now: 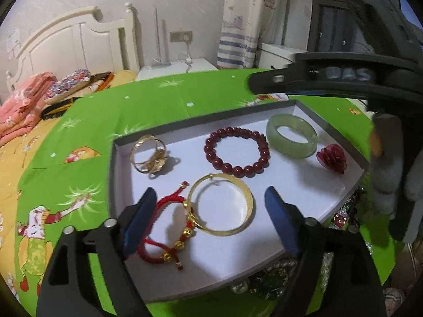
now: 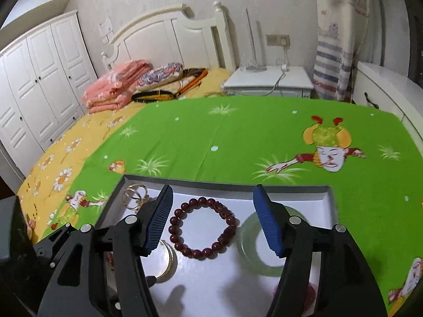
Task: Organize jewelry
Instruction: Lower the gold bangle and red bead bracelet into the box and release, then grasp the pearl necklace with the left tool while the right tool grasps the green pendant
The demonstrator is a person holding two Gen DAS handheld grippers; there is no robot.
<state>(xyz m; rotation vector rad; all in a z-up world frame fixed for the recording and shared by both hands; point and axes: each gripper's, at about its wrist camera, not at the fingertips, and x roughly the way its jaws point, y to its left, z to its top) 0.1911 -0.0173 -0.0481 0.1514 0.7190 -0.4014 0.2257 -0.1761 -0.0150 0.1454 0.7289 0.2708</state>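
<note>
White tray (image 1: 306, 109), gold bangle (image 1: 222, 204), maroon bead bracelet (image 1: 236, 152), jade bangle (image 1: 292, 134)

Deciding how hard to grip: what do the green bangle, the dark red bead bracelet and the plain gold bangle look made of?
Green bangle: pale, translucent, glossy, likely jade or glass, so hard and slick. Dark red bead bracelet: round, polished beads, stone, glass or resin, probably strung on cord. Gold bangle: thin, yellow, shiny band, apparently metal; solid or plated cannot be told.

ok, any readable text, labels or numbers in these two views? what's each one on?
"DAS", blurred so not certain: on the right tool's black body, left wrist view.
Paper on the wall by the headboard: too small to read.
Nothing readable on the tray, jewelry or green sheet.
</note>
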